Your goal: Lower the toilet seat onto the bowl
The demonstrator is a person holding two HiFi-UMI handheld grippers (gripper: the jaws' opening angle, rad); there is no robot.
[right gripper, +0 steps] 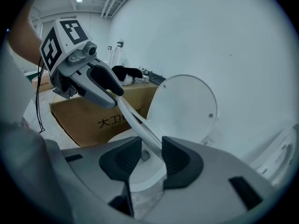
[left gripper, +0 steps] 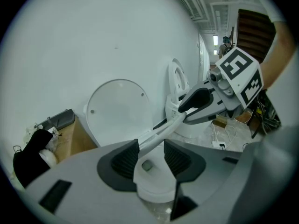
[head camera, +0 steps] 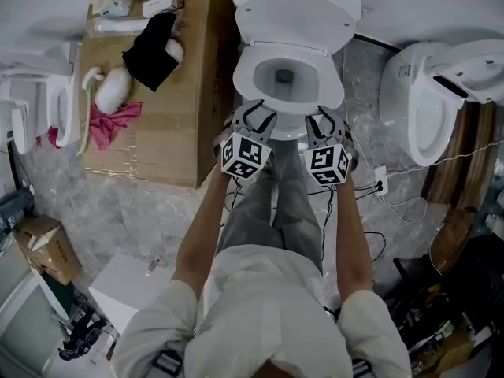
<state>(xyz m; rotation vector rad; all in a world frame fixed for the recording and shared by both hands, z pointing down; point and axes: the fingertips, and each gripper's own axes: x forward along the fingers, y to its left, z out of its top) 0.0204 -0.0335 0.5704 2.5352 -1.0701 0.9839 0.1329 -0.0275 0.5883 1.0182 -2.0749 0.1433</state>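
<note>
A white toilet (head camera: 335,93) stands against the wall with its lid (head camera: 299,10) upright. The seat ring (head camera: 246,81) lies low over the bowl; whether it rests on the rim I cannot tell. My left gripper (head camera: 256,115) and right gripper (head camera: 321,118) are both at the seat's front edge. In the left gripper view the seat's thin white rim (left gripper: 161,133) runs between the left gripper's (left gripper: 150,155) pads with a gap beside it. In the right gripper view the rim (right gripper: 140,127) passes between the right gripper's (right gripper: 150,155) pads, also loose. Both grippers are open.
A large cardboard box (head camera: 157,124) left of the toilet carries a black cloth (head camera: 153,50), a pink cloth (head camera: 114,120) and white items. Another toilet (head camera: 429,101) stands at the right, one more (head camera: 47,105) at the left. Cables (head camera: 378,187) lie on the floor.
</note>
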